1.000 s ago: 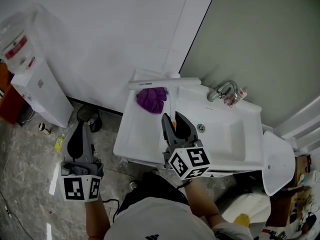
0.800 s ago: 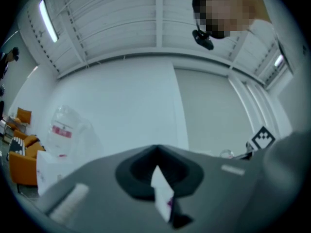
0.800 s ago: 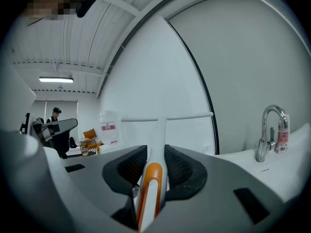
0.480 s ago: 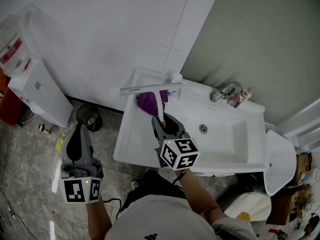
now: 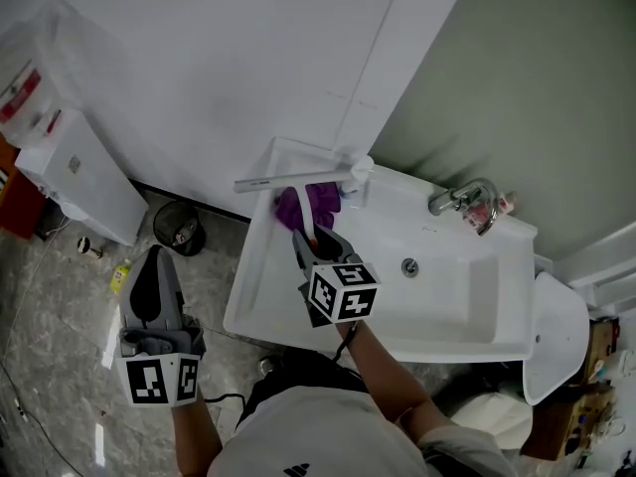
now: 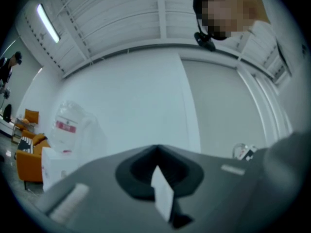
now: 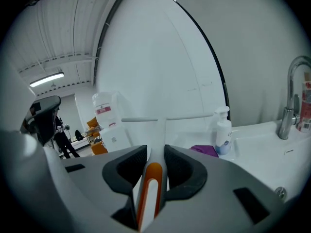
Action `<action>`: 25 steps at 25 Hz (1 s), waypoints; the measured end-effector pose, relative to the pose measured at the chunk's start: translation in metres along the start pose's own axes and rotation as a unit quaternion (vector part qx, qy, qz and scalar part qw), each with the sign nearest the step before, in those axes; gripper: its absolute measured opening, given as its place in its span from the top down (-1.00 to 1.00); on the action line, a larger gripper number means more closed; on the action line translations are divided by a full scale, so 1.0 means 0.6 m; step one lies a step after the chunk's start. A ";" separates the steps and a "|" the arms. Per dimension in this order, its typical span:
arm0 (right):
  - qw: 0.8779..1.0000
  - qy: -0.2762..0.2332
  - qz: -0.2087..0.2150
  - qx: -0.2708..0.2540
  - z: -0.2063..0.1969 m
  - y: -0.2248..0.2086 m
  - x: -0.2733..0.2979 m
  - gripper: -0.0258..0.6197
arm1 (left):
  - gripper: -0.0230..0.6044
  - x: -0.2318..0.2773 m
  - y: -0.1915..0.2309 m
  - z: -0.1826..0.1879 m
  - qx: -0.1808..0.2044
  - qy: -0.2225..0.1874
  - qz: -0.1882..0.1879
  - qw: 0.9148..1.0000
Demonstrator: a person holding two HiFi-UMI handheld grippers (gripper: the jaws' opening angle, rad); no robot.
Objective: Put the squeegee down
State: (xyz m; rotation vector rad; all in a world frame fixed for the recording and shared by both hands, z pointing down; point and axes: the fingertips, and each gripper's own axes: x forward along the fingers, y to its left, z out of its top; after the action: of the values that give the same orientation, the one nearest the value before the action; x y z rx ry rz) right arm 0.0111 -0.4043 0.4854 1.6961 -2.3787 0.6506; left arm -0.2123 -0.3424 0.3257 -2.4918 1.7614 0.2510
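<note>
- Right gripper [image 7: 155, 152] is clenched on the squeegee [image 7: 151, 178]. Its dark pads press both sides of the white handle with the orange inlay, which runs forward out of the jaws.
- Left gripper [image 5: 154, 258] hangs off to the left of the washbasin top [image 5: 260, 296], over the stone floor [image 5: 60, 306]. Its jaws are pressed together at the tips with nothing between them.
- In the head view the squeegee is held over the left end of the washbasin top. The handle leads away from the gripper to the long white blade [image 5: 288, 177].
- That blade lies crosswise over the back left corner. Whether it touches anything there cannot be told.
- Just beyond the right gripper's jaw tips, a crumpled purple cloth [image 5: 303, 205] lies on the washbasin top, under the handle.
- An upright white pump bottle [image 5: 360, 179] stands just right of the cloth, close to the blade's right end.
- Further right is the sunken basin [image 5: 447, 296] with its round drain [image 5: 409, 266]. A chrome faucet [image 5: 459, 199] stands at the back edge.
- On the floor to the left, a black waste bin [image 5: 181, 229] stands between the washbasin and a white water dispenser [image 5: 70, 172], which stands against the white wall [image 5: 229, 58].
</note>
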 end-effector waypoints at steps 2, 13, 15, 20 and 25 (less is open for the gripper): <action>1.000 0.012 -0.002 0.002 -0.009 -0.010 0.018 0.58 | 0.90 0.006 0.002 -0.005 0.002 0.005 0.004 1.000; 0.997 0.068 -0.019 0.018 -0.053 -0.056 0.111 0.58 | 0.90 0.027 0.028 -0.026 0.012 0.029 0.040 0.999; 0.997 0.076 -0.023 0.019 -0.060 -0.062 0.125 0.58 | 0.90 0.027 0.033 -0.029 0.014 0.034 0.047 0.998; 0.995 0.090 -0.035 0.019 -0.076 -0.076 0.157 0.58 | 0.90 0.022 0.047 -0.037 0.018 0.045 0.065 0.997; 0.992 0.105 -0.054 0.036 -0.093 -0.092 0.184 0.58 | 0.90 0.014 0.060 -0.040 0.023 0.054 0.082 0.995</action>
State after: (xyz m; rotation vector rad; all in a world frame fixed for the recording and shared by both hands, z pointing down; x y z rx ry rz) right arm 0.0169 -0.4904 0.5898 1.6791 -2.1289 0.8600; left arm -0.2413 -0.3660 0.3487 -2.3735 1.9920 0.0865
